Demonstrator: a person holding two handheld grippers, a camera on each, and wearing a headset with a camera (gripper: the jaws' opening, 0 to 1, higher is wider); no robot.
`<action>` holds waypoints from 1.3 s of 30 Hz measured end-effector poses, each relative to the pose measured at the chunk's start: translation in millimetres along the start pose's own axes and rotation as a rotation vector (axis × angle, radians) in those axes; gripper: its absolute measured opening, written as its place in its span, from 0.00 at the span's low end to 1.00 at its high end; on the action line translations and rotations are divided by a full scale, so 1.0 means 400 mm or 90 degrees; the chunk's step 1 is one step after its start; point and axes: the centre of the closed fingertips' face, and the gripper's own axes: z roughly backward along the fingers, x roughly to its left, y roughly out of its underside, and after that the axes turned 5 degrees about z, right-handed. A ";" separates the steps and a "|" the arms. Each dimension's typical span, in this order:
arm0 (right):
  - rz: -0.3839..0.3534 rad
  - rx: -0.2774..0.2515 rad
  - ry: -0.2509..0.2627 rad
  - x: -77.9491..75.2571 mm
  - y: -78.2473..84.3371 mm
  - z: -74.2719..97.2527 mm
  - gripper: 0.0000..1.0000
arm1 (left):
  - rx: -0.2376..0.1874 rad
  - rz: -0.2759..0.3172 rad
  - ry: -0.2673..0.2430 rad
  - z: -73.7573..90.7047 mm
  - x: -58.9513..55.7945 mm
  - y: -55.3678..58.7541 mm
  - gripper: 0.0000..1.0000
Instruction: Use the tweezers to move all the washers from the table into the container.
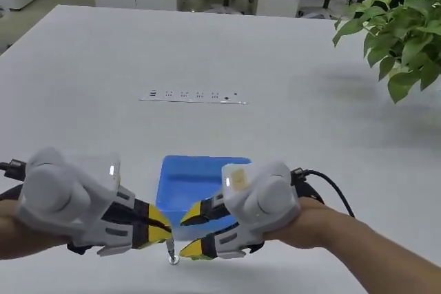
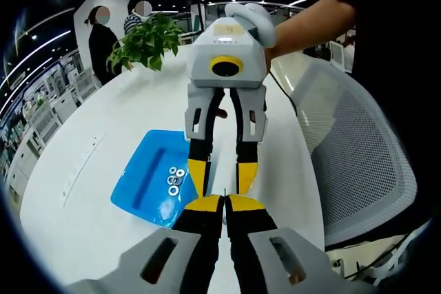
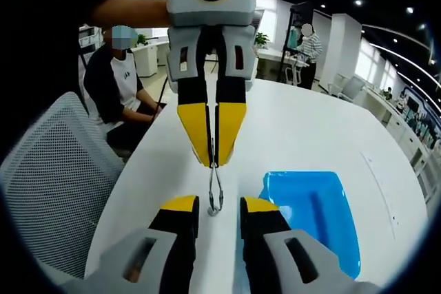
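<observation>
The left claw [image 1: 164, 228] is pressed together on the top of a pair of tweezers [image 3: 215, 185]. In the right gripper view its yellow tips [image 3: 213, 149] are shut tight on the thin metal legs, which hang down towards the counter [image 1: 207, 53]. The tweezer tips meet at a small washer [image 1: 173, 259] lying on the counter, between the near edge and the near wall of the blue container [image 1: 200, 180]. Whether the tips actually pinch the washer or only touch it cannot be told.

The right claw [image 1: 189, 232] faces the left one from just beside it. Its jaws are spread apart and hold nothing, and in its own view the tweezers and washer sit in the gap between them [image 3: 219, 204].

In the left gripper view, several washers [image 2: 176, 180] lie bunched inside the container [image 2: 141, 184], near its middle. A leafy plant [image 1: 403, 25] stands towards the far right corner of the counter.
</observation>
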 end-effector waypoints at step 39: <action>0.000 -0.004 -0.022 0.011 0.010 -0.063 0.09 | 0.002 0.012 -0.002 -0.005 0.008 0.004 0.06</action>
